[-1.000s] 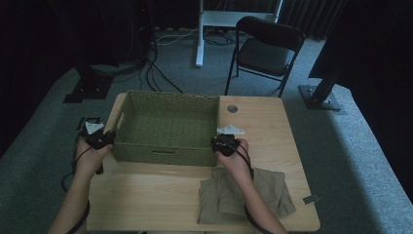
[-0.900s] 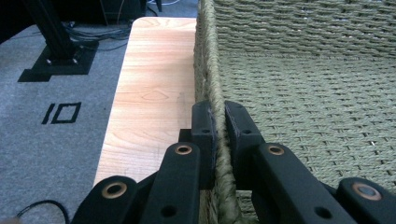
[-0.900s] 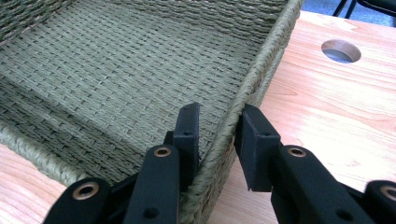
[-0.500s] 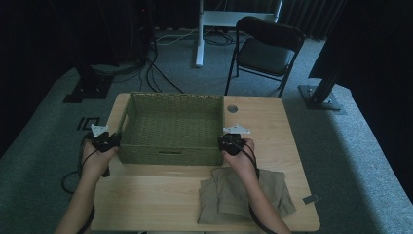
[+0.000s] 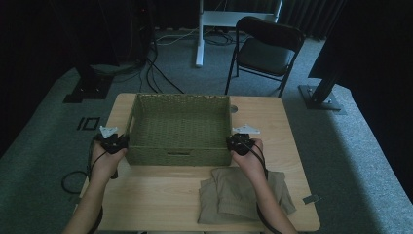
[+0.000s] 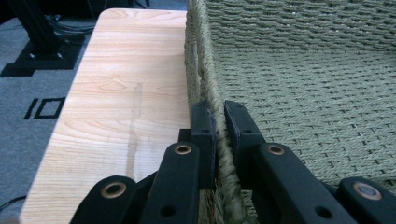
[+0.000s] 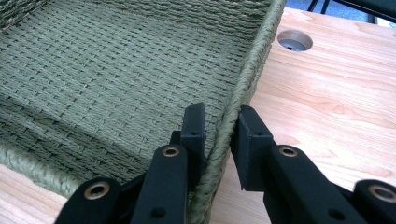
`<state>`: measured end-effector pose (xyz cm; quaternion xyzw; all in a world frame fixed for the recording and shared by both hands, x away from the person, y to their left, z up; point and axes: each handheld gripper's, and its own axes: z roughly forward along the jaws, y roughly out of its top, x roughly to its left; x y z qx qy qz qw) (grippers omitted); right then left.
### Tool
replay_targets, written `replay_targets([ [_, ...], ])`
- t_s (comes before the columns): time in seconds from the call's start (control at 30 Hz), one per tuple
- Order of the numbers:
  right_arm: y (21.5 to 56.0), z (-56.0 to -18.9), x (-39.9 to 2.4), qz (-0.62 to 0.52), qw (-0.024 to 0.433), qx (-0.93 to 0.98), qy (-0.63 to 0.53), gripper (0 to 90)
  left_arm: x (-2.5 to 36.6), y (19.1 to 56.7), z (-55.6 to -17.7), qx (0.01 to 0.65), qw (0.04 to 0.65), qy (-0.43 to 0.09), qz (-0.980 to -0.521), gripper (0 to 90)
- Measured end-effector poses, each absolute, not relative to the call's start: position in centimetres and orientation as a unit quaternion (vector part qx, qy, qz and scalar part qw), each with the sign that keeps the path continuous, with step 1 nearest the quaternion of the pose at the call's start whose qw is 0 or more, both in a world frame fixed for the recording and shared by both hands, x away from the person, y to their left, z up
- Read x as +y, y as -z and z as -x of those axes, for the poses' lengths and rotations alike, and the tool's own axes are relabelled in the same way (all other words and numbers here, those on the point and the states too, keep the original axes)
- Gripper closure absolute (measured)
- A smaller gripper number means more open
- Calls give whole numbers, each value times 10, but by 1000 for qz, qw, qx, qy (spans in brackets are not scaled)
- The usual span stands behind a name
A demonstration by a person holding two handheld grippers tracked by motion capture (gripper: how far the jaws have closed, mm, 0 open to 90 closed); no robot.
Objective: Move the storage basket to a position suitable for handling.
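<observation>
In the high view, a green woven basket (image 5: 180, 127) stood on the wooden table (image 5: 160, 195), a little toward the far edge, and the person's two hands came in from the near side and met it at its two short ends. The left gripper (image 5: 113, 143) was at the left wall of the basket, close to the near left corner, and the right gripper (image 5: 239, 143) was at the right wall, close to the near right corner, so the basket lay between the two tools. A folded beige cloth (image 5: 243, 195) lay on the table just in front of the basket, under the right forearm, and a black chair (image 5: 265, 51) stood on the floor behind the table. In the left gripper view, the rim of the basket (image 6: 201, 70) ran straight away from the camera and passed between the two black jaws; one jaw was outside over the table (image 6: 116, 102) and the other was inside the basket, and both pads pressed on the wall, so this gripper (image 6: 219, 126) was clenched on the basket. In the right gripper view, the rim of the basket (image 7: 254, 56) also passed between the jaws, with one jaw inside and one outside. These jaws had just been closing on it; the inner pad touched the wall, and the outer pad lay against the rope edge, so this gripper (image 7: 222, 133) was grasping the basket wall as well. A round hole (image 7: 294, 40) in the table showed beyond the basket there.
</observation>
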<state>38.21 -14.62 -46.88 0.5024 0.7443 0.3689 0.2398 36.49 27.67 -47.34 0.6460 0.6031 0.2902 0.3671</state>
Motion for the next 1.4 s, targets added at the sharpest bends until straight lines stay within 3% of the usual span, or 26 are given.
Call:
replay_targets([
  [0.83,469,-376,-181,-513,240,736,-370,747,251,473,-367,588,384,-269,-659,824],
  [0.87,469,-376,-182,-514,235,735,-373,727,252,472,-368,586,386,-261,-663,805],
  [0.93,465,-377,-184,-515,220,731,-389,641,255,466,-370,581,419,-248,-653,633],
  [1.03,460,-378,-185,-511,223,731,-393,601,254,461,-373,571,429,-257,-650,545],
  [1.2,442,-390,-182,-511,236,716,-413,486,257,453,-393,557,423,-283,-656,465],
  [1.4,440,-416,-176,-526,255,709,-394,465,258,464,-413,567,406,-288,-656,444],
])
